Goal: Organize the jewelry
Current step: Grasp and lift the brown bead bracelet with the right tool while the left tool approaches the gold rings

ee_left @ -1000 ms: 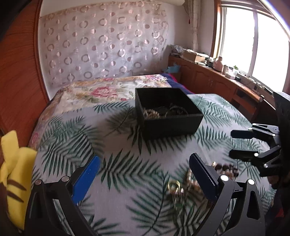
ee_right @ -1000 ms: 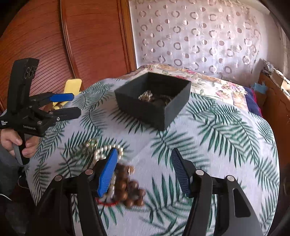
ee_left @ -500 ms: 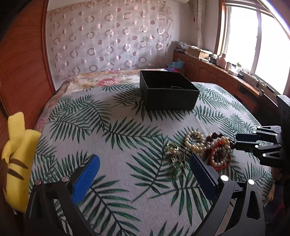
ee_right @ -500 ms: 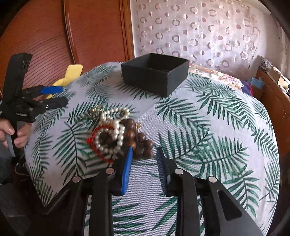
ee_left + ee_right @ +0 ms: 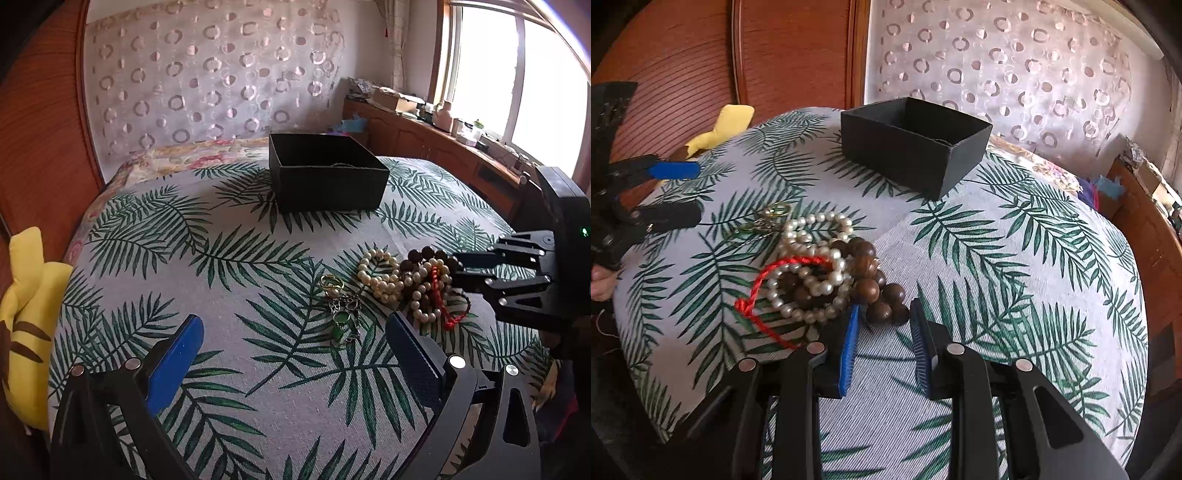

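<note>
A black open box (image 5: 327,173) stands at the far middle of the leaf-print bed cover; it also shows in the right wrist view (image 5: 916,142). A pile of jewelry lies nearer: pearl strands (image 5: 384,273), dark wooden beads (image 5: 875,284), a red cord bracelet (image 5: 764,291) and gold rings with a chain (image 5: 338,295). My left gripper (image 5: 291,343) is open and empty, low over the cover just left of the rings. My right gripper (image 5: 882,325) is partly open, its tips around the nearest wooden beads of the pile.
A yellow plush toy (image 5: 26,314) lies at the bed's left edge by the wooden headboard. A wooden counter (image 5: 443,136) with clutter runs under the window on the right. A patterned curtain hangs behind the bed.
Both grippers pulled back from the box and dropped lower toward the jewelry pile. The right gripper's jaws narrowed and now sit at the wooden beads.
</note>
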